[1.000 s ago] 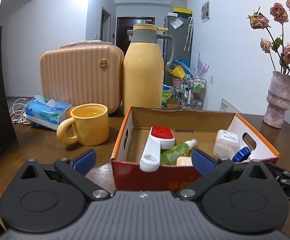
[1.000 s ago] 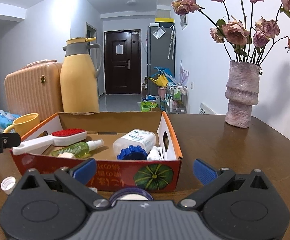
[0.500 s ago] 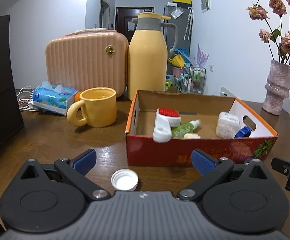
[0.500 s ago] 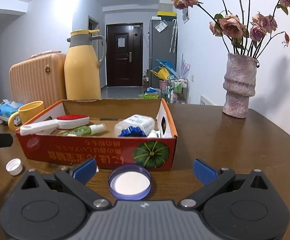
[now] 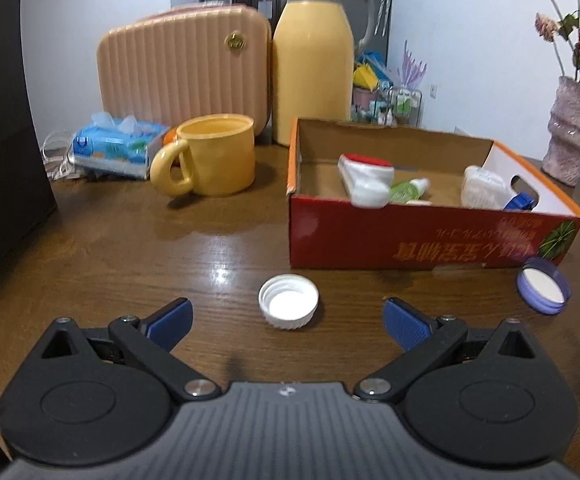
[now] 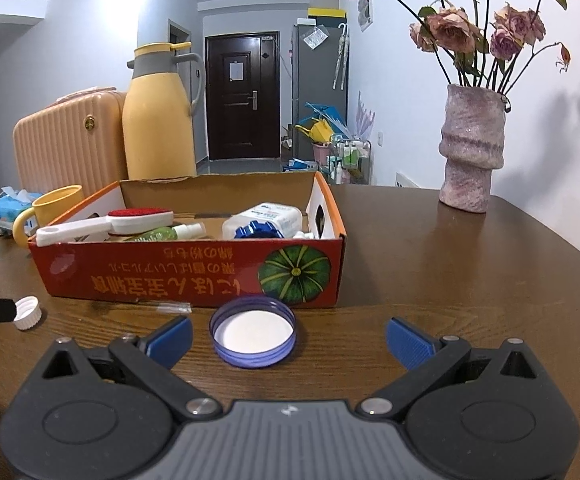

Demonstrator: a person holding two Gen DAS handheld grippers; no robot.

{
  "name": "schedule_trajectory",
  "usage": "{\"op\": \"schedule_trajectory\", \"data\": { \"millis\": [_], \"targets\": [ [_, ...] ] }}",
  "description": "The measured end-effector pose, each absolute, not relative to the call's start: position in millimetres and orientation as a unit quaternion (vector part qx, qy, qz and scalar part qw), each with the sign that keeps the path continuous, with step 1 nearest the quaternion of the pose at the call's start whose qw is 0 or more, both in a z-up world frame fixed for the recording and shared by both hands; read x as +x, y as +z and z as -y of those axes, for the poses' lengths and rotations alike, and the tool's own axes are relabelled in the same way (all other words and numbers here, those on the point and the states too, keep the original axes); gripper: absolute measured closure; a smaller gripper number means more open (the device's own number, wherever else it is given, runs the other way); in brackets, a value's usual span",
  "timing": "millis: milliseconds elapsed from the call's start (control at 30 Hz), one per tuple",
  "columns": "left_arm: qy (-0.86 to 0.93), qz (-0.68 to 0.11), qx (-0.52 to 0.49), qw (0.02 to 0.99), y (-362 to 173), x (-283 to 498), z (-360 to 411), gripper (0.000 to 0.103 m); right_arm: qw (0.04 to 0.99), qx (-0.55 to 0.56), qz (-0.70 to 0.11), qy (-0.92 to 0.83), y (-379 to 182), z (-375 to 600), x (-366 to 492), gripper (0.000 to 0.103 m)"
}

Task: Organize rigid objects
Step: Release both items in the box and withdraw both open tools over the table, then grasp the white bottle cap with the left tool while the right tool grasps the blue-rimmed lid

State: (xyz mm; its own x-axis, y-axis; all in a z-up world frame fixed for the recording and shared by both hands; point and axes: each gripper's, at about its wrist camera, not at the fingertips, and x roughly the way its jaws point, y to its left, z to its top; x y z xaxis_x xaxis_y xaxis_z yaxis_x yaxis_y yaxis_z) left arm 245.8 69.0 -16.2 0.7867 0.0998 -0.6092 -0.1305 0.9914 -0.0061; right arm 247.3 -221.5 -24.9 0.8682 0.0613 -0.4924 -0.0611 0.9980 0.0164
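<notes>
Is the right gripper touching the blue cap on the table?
Apart. In the right wrist view the blue cap lies between the open right gripper fingers, bare table showing on both sides.

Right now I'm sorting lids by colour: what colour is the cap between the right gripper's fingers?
Blue-purple rim, white inside; clearest in the right wrist view.

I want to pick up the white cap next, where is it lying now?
The white cap lies open side up on the wooden table, just ahead of the open left gripper, before the red box's left corner.
</notes>
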Motion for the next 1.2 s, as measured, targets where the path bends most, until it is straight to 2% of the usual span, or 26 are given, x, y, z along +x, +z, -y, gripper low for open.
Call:
{"op": "schedule_trajectory", "data": {
  "millis": [300, 533, 733, 800, 867, 1200],
  "targets": [
    [0.075, -0.350, -0.033, 0.933, -37.0, 266.7, -77.0, 0.001, 0.964, 0.012, -0.264, 0.019, -33.5, 223.9, 252.7, 0.000],
    [0.082, -0.350, -0.027, 0.933, -40.7, 281.6, -80.0, 0.011, 0.963, 0.018, -0.268, 0.012, -36.6, 224.2, 257.9, 0.000],
    [0.070, -0.353, -0.029, 0.932, -43.4, 288.2, -80.3, 0.030, 0.962, 0.015, -0.271, 0.011, -38.3, 220.1, 261.5, 0.000],
    [0.063, -0.350, -0.025, 0.934, -43.1, 289.0, -79.1, 0.042, 0.962, 0.014, -0.272, 0.011, -38.7, 219.0, 262.5, 0.000],
    [0.054, -0.347, -0.026, 0.936, -41.7, 289.7, -79.0, 0.062, 0.962, 0.014, -0.273, 0.011, -39.1, 217.9, 263.3, 0.000],
    [0.039, -0.301, -0.032, 0.952, -24.6, 270.5, -77.7, 0.062, 0.960, 0.007, -0.280, 0.017, -41.6, 213.0, 266.3, 0.000]
  ]
}}
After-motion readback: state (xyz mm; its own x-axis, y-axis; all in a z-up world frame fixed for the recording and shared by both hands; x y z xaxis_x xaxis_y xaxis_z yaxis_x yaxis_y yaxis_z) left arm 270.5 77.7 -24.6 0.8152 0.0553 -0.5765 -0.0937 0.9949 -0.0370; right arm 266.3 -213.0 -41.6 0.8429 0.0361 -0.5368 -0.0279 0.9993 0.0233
